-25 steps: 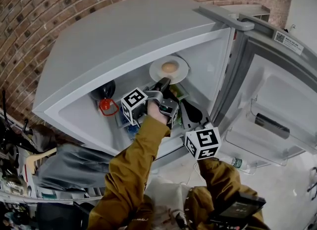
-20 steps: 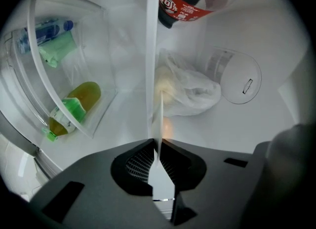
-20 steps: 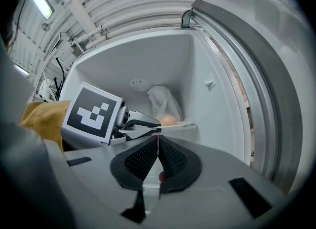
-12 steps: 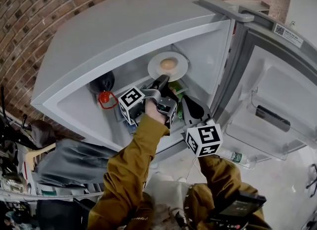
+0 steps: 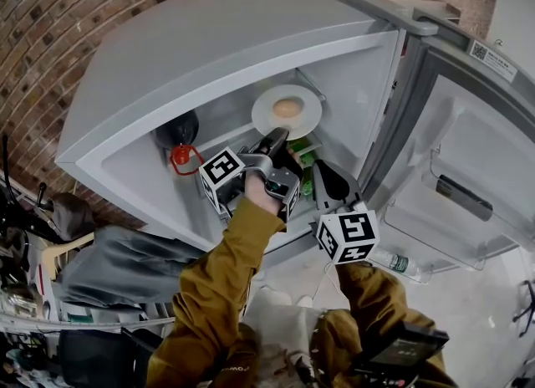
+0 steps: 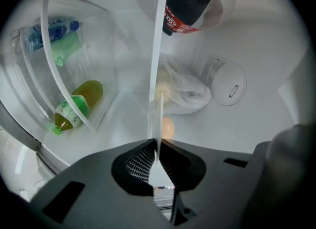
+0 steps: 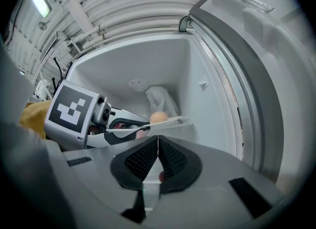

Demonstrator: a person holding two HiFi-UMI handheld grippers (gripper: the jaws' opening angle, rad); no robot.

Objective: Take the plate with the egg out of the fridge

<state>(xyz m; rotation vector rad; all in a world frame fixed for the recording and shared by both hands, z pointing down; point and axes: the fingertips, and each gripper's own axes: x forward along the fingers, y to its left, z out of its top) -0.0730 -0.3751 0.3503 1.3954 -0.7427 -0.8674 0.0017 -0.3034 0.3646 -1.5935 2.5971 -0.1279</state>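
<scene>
Door (image 5: pixel 468 152) is standing open at the right, so access is done. Plate (image 5: pixel 264 115) with egg (image 5: pixel 287 109) is still sitting inside the fridge (image 5: pixel 209 52), on the far right of the top compartment, so it isn't out yet.

Left gripper (image 5: pixel 276 136) is reaching in from the near side. Its jaws are closing on the plate's near rim. In the left gripper view the plate (image 6: pixel 155 75) is running edge-on straight between the pads, which look to be pressing on it already, with the egg (image 6: pixel 168 127) showing just past them. Looks like the grasp is seating right now.

Right gripper (image 5: pixel 320 174) is waiting lower right, outside the shelf. Its jaws are together on nothing and it's pointing at the plate (image 7: pixel 170 121) and egg (image 7: pixel 158 117).

Can't tell whether the plate is lifting off the shelf.

Remaining, as I'm reading it:
- finishing the clamp
- lifting the plate level so the egg isn't rolling
- pulling it toward the near side, past the bottle (image 6: pixel 190 1) on the left and the door frame

Roughly a third in: reach done, extraction pending.
</scene>
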